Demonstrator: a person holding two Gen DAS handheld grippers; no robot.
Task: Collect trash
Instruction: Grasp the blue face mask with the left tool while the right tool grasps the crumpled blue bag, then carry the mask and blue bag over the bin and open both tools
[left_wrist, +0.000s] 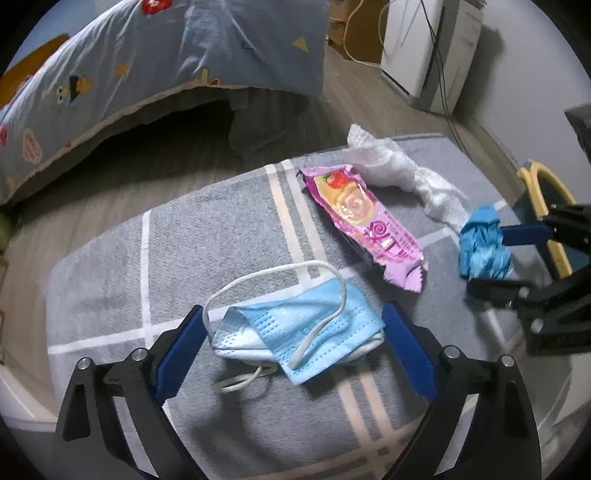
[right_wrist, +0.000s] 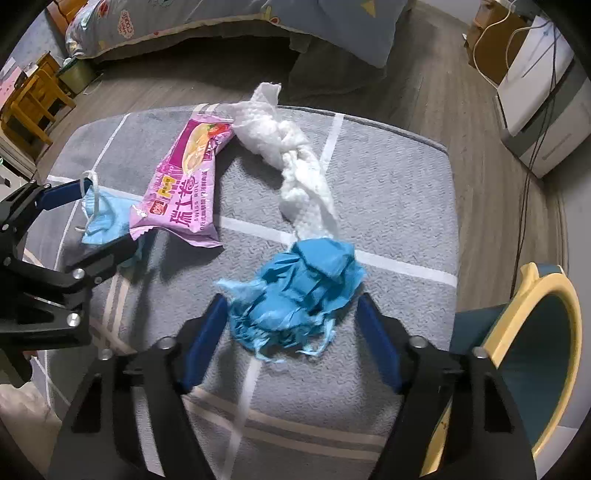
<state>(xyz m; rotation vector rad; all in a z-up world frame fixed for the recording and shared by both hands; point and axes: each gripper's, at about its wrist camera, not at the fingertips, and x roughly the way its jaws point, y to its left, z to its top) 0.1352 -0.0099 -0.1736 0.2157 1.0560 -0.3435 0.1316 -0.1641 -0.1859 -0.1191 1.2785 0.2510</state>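
Note:
Trash lies on a grey checked mat (left_wrist: 207, 229). A crumpled blue face mask (left_wrist: 306, 332) lies between the open fingers of my left gripper (left_wrist: 291, 317), seen too in the right wrist view (right_wrist: 105, 218). A pink snack wrapper (left_wrist: 362, 218) (right_wrist: 184, 184) lies mid-mat. A twisted white tissue (left_wrist: 402, 173) (right_wrist: 295, 166) lies behind it. A crumpled blue paper wad (right_wrist: 295, 295) (left_wrist: 484, 243) sits between the open fingers of my right gripper (right_wrist: 291, 306). Both grippers straddle their items without closing on them.
A teal bin with a yellow rim (right_wrist: 535, 362) (left_wrist: 546, 206) stands at the mat's right edge. A bed with a blue patterned quilt (left_wrist: 147, 66) is behind. A white appliance with cables (right_wrist: 539, 110) stands at the right, and wooden furniture (right_wrist: 29, 103) at the left.

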